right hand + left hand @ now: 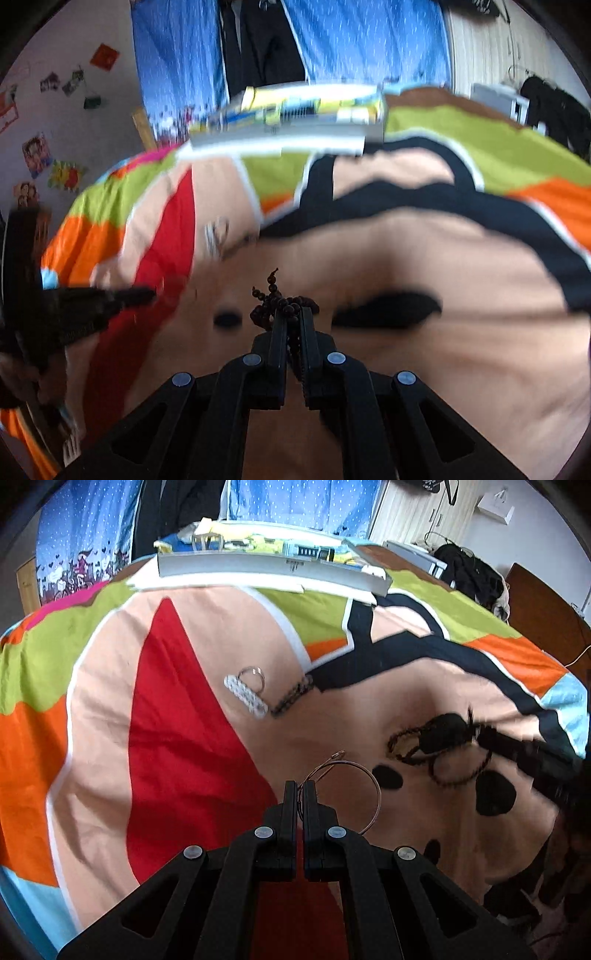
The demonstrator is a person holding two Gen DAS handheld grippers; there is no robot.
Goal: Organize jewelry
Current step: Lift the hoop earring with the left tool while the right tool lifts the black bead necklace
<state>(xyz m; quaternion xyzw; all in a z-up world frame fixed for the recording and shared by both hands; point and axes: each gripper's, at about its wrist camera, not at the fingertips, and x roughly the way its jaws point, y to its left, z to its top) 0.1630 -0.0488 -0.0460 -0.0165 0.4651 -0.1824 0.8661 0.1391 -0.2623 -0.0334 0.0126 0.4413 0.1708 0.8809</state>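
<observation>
Left gripper (302,783) pinches a thin copper wire hoop (373,794); right gripper (293,311) clamps dark wooden beads (284,301). Far left, white beaded bracelet (245,697) lies beside a silver ring (253,677) on the colourful bedspread (184,709).

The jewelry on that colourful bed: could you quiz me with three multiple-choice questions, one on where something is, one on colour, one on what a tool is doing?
1. Where does the white beaded bracelet lie?
A. on the bedspread
B. in the grey tray
C. in the jaws

2. What colour are the beads in the right gripper?
A. white
B. dark brown
C. green

3. What is the left gripper doing?
A. open, empty
B. pinching a thin wire hoop
C. holding a tray

A: it rests on the cloth beside a silver ring. B: the strand looks dark brown. B: the jaws are shut on the hoop.
</observation>
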